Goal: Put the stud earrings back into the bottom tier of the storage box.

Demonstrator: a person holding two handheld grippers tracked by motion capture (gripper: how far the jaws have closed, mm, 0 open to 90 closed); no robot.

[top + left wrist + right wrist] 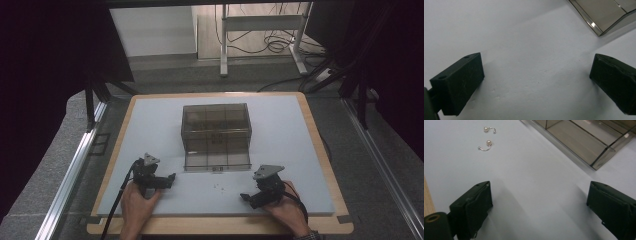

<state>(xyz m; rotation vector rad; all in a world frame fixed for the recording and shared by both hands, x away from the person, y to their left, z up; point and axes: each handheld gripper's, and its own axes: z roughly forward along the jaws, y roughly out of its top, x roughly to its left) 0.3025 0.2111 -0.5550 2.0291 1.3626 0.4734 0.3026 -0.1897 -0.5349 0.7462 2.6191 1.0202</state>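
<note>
A smoky see-through compartment box (216,125) stands mid-table, its drawer or lid (217,160) lying flat in front of it. Two small pearl earrings (218,186) rest on the white mat between the grippers; the right gripper view has one earring (489,129) beyond the other earring (485,145), ahead and to the left of the jaws. My left gripper (169,180) (536,82) is open and empty over bare mat, a box corner (602,13) ahead to its right. My right gripper (247,198) (539,205) is open and empty, with the box edge (579,142) ahead.
The white mat (150,120) lies on a wooden board (320,135) with bare margins all round the box. Beyond the table stand a metal desk frame (260,30) and loose cables (280,45) on the floor.
</note>
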